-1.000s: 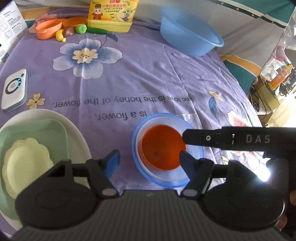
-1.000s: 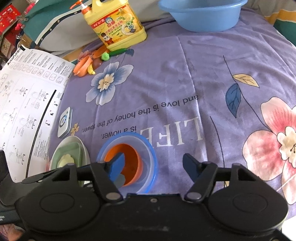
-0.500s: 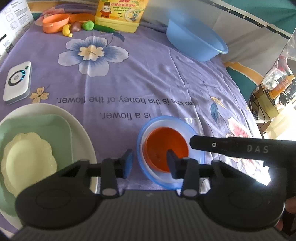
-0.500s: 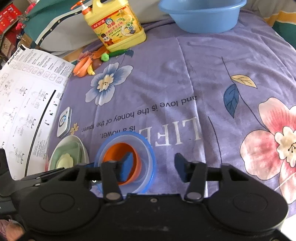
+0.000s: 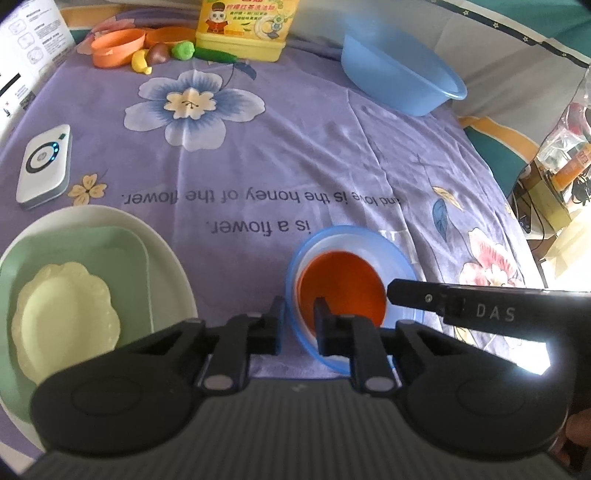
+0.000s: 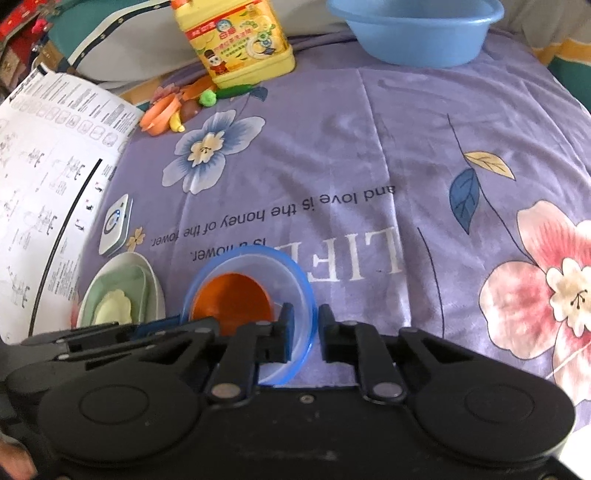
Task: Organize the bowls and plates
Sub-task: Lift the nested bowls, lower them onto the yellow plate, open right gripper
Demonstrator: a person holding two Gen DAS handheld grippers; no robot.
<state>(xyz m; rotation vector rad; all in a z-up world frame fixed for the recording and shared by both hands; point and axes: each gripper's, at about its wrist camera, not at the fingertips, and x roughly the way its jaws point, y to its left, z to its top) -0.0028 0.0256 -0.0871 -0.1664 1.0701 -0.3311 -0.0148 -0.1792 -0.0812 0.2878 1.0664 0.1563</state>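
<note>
On the purple flowered cloth (image 5: 295, 155) near the front edge sits one stack of bowls: an orange bowl (image 5: 341, 286) nested in a pale clear bowl (image 6: 288, 280), which sits in turn in a blue-rimmed bowl (image 5: 354, 236), three in all. Just to its left lies one stack of three plates: a small scalloped cream plate (image 5: 62, 317) on a square green plate (image 5: 122, 258) on a large white oval plate (image 5: 166, 258). Two sets of tongs work the bowl stack. The left tongs (image 5: 298, 321) reach in low from the near side, closed down on the left rim of the bowl stack, one finger outside the blue rim and the other inside the orange bowl. The right tongs (image 6: 306, 336) come from the near right, clenched over the stack's right rim, with one finger inside the clear bowl and the other outside the blue edge; seen from the left camera, their arm crosses just over the stack. Farther back stand one blue basin (image 6: 417, 29), one yellow detergent jug (image 6: 236, 40), a small orange dish (image 5: 118, 46) with toy fruit (image 5: 162, 55) beside it, one white remote-like device (image 5: 46, 164), and a printed sheet (image 6: 48, 177) at the left edge.
</note>
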